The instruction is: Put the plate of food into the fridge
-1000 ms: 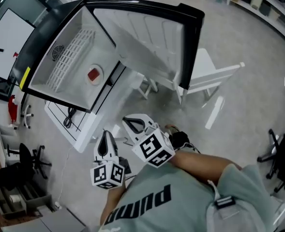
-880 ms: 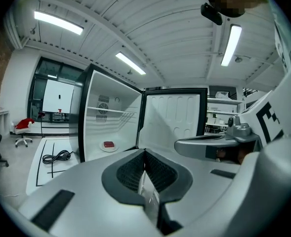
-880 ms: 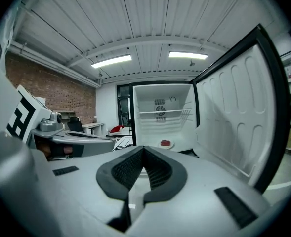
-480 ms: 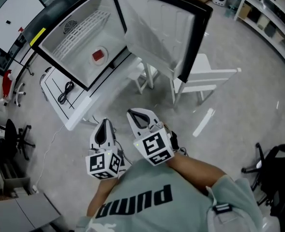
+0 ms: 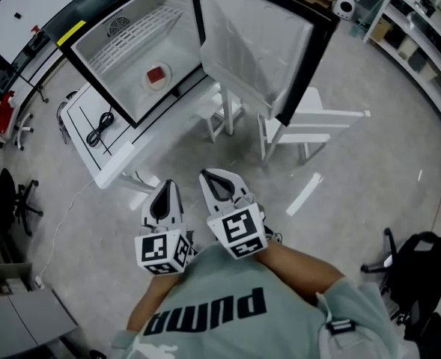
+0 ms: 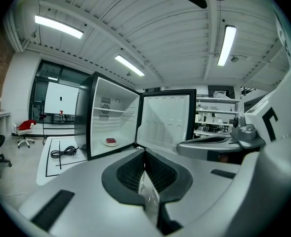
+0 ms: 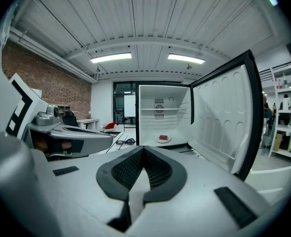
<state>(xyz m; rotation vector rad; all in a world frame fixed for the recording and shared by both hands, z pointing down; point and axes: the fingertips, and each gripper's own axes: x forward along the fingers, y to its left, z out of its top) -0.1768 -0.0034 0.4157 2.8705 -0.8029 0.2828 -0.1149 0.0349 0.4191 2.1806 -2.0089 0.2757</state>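
- Two tongs showed in the head view, the left tongs (image 5: 167, 188) and the right tongs (image 5: 214, 178). They were side by side and well apart from the fridge (image 5: 104, 69) on the table (image 5: 119, 155). The plate of food (image 5: 157, 76) lay on the fridge's floor, and the door (image 5: 254, 47) stood wide open.
- In the left gripper view, the left tongs were closed on nothing and pointed toward the open fridge.
- In the right gripper view, the right tongs were likewise closed and empty, with the plate straight ahead.
- The plate looked placed. Closing up well would probably mean pushing the door's outer edge steadily with closed tips, minding the white chair (image 5: 310, 126) beside it.
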